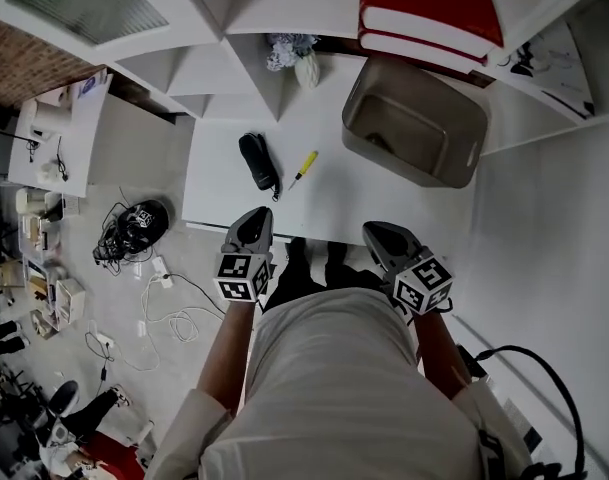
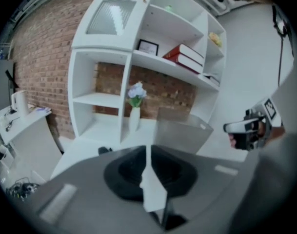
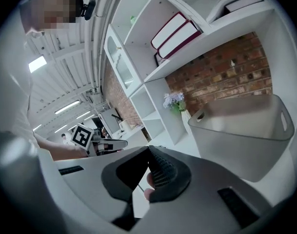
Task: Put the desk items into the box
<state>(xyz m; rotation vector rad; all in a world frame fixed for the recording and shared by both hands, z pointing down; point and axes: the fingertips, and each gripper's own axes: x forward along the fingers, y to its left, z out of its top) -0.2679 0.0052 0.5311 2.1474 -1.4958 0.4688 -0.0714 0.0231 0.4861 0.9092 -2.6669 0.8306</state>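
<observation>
The box (image 1: pixel 409 128) is sitting at the far right corner of the desk (image 1: pixel 384 193), open side up, and I cannot tell whether anything is lying inside. A black case (image 1: pixel 257 160) is lying near the desk's left edge, about midway between the far and near edges. A yellow tool (image 1: pixel 302 170) is lying just to its right, slanting, with its dark tip pointing toward the case's near end; whether the two are touching I cannot tell. A vase (image 1: pixel 306 68) with pale flowers is standing at the far edge, beside the white shelf (image 1: pixel 199 73). Red books (image 1: pixel 429 8) are lying on the shelf above the box.

The left gripper (image 1: pixel 258 213) is hanging over the desk's near edge, near the case's near end and apart from it. Its jaws are pressing together at the tips with nothing between them, as the left gripper view (image 2: pixel 148 149) is showing. The right gripper (image 1: pixel 370 230) is hanging over the same near edge further right, well short of the box. Its jaws are likewise meeting at the tips (image 3: pixel 149 148), holding nothing. Both are pointing forward and somewhat down, and neither is touching any item.
</observation>
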